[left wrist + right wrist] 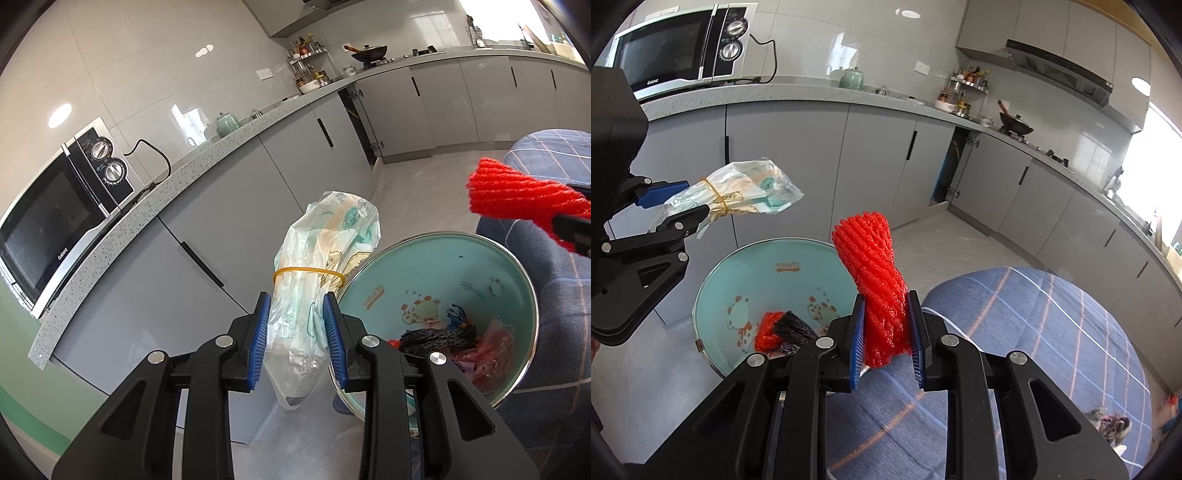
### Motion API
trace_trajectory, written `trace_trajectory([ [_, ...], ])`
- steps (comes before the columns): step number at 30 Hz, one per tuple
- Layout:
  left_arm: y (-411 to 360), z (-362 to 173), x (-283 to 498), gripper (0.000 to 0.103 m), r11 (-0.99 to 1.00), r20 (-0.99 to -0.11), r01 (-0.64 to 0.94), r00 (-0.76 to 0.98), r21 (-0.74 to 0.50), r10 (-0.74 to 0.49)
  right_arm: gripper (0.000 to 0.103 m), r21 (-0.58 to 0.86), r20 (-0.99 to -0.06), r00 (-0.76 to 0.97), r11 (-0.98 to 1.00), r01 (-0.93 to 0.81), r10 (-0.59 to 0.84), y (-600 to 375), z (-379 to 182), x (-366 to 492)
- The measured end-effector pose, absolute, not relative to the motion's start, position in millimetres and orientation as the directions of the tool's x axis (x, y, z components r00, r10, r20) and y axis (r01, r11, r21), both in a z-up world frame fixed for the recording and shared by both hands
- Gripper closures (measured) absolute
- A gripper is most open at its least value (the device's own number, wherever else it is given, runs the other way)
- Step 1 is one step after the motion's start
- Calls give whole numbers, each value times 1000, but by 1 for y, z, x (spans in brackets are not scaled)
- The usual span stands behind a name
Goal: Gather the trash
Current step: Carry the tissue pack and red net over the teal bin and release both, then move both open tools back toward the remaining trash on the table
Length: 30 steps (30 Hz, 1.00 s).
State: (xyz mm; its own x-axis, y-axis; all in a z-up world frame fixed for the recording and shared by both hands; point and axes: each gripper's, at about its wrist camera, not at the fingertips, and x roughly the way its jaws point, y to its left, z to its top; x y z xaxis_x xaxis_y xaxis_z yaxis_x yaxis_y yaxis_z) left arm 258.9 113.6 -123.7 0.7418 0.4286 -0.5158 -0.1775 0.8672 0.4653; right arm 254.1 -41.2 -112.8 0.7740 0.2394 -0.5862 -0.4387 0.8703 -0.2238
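Left gripper (297, 345): clamped on rolled plastic bag (325, 266), 1 yellow rubber band (308, 272) around it, held beside bin rim.
Right gripper (886, 341): closed on 1 red foam net (873, 273), held upright, just beside bin.
Teal bin (768, 258): open top, on floor against blue plaid cushion (1034, 332). Inside: 1 black net (794, 326), 1 red net (768, 330), other scraps, count unclear.
Beyond: 1 microwave (676, 51) on counter, 1 wok (1015, 127) farther along.

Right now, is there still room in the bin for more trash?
Yes. The teal bin is crowded only at the bottom near the right gripper, where red and black netting lies. The wall with the frog pictures is bare, and the open mouth is clear.
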Motion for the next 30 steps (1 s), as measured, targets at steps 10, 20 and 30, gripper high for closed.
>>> trace_trajectory([
  [10,109,-135,263,45,878,-532,-145,747,457,400,44,-180,-606,746,866,-466,276,-33,-131,269],
  [20,100,-132,256,29,867,-507,-151,758,475,409,33,-159,-599,762,895,-416,248,-60,-125,251],
  [30,64,-129,241,18,896,-520,-77,791,438,322,28,-180,-585,797,935,-307,149,-124,-119,216],
])
